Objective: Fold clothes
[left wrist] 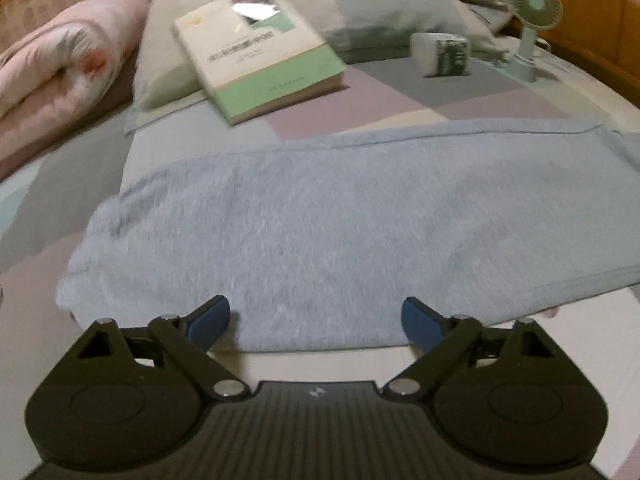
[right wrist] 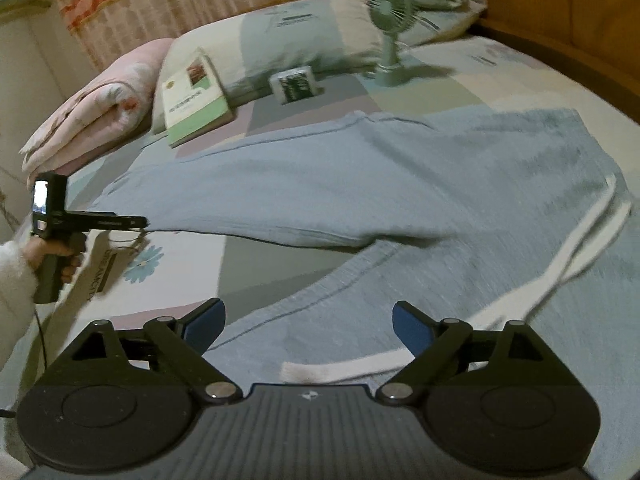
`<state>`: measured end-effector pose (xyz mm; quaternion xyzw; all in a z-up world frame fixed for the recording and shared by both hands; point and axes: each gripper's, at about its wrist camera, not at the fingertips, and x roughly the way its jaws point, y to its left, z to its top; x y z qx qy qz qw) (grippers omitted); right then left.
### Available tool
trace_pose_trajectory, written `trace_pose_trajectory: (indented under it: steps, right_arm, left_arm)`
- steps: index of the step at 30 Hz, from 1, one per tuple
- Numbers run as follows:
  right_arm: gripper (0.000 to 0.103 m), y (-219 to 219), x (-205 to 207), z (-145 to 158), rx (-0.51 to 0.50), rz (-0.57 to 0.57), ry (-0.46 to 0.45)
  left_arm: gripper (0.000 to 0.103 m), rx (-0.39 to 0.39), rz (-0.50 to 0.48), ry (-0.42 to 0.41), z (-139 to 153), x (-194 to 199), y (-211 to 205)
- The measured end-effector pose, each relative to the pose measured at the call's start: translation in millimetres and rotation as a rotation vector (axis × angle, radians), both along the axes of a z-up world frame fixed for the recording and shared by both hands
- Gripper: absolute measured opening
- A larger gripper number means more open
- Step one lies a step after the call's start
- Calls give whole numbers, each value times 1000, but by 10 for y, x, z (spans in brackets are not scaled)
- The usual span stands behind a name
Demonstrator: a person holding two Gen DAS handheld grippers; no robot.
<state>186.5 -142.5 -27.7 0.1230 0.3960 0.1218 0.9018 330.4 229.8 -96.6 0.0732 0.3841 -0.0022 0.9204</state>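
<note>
Your grey sweatpants (right wrist: 400, 184) lie spread flat across the patchwork bedsheet (right wrist: 460, 80), legs running left, white drawstring (right wrist: 576, 248) trailing over the waist at the right. Your left gripper (left wrist: 316, 322) hangs over the near edge of one leg, jaws wide apart, nothing between them. Your right gripper (right wrist: 308, 326) is just as wide over the waist, empty too. Beyond the pants sit a green-and-white book (left wrist: 260, 64) leaning on a pillow (left wrist: 168, 52), a small box (left wrist: 440, 54), a desk fan (left wrist: 534, 20) and a rolled pink quilt (left wrist: 52, 68).
</note>
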Motion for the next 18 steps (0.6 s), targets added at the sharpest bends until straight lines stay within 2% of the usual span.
trace_pose_trajectory:
  steps: [2,5,8,11,13,15,18]
  right_arm:
    - [95,-56,-14,-22,32,-19,1]
    - [98,-102,-16,-35,79,-47,6]
    - [101,-83,-22,-16,77,-38,1]
    - [103,-43,-40,9,54,-20,-11]
    - [103,-17,-51,18,37,-10,-20]
    - [103,-9,-44,5,27,-10,-17]
    - [103,-20,-32,-25,15,-21,-9]
  left_arm:
    - [93,9,-23,-57,95,77,-46]
    - [93,-21,17,-96,107,314,12]
    - [93,-54,70,-130,86,549,103]
    - [93,-50,159,-121,-51,707,313]
    - [93,-65,238,-78,-154,751,503]
    - [94,-87,300,-56,-239,681,699]
    - [94,-85,338,-64,-243,499,894]
